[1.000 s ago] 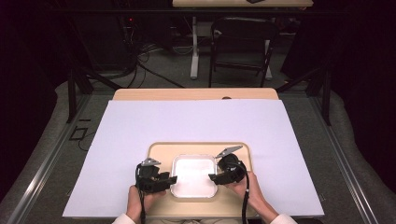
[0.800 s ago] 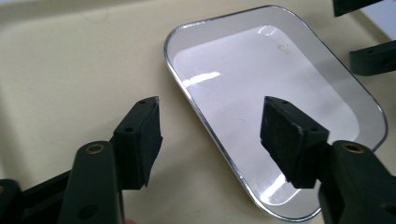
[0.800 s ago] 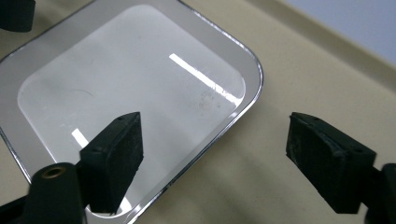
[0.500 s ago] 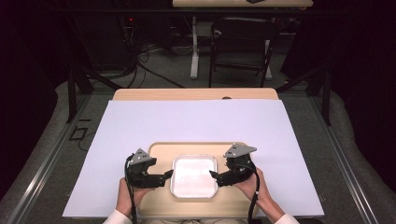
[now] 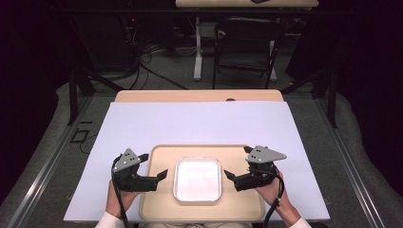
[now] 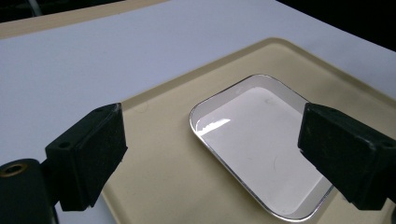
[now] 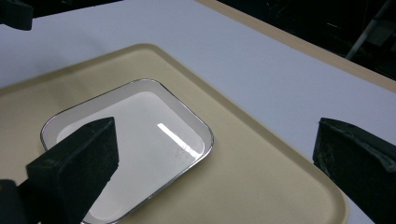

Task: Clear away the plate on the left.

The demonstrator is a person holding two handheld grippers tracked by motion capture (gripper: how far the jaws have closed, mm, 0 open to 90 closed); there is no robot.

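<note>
A shallow white dish [image 5: 197, 179] with a shiny metal rim lies in the middle of a beige tray [image 5: 157, 204]. My left gripper [image 5: 163, 174] hovers over the tray's left part, pointing at the dish and clear of its rim. My right gripper [image 5: 228, 175] mirrors it on the right side. Both have just been opening and stand open with nothing between their jaws. In the left gripper view the dish [image 6: 261, 144] lies on the tray [image 6: 159, 163] beyond the gripper [image 6: 215, 130]. The right gripper view has the dish [image 7: 140, 135] beyond the gripper [image 7: 217, 154].
The tray rests on a pale sheet [image 5: 199, 123] that covers most of the wooden table [image 5: 199, 96]. A chair [image 5: 244, 42] and cables stand on the dark floor behind the table. A jaw of the left gripper [image 7: 16, 14] appears at the top left of the right gripper view.
Both grippers were at the dish's two short sides a second ago. They have since drawn outward and risen, with their jaws spread, and the dish stays on the tray.
</note>
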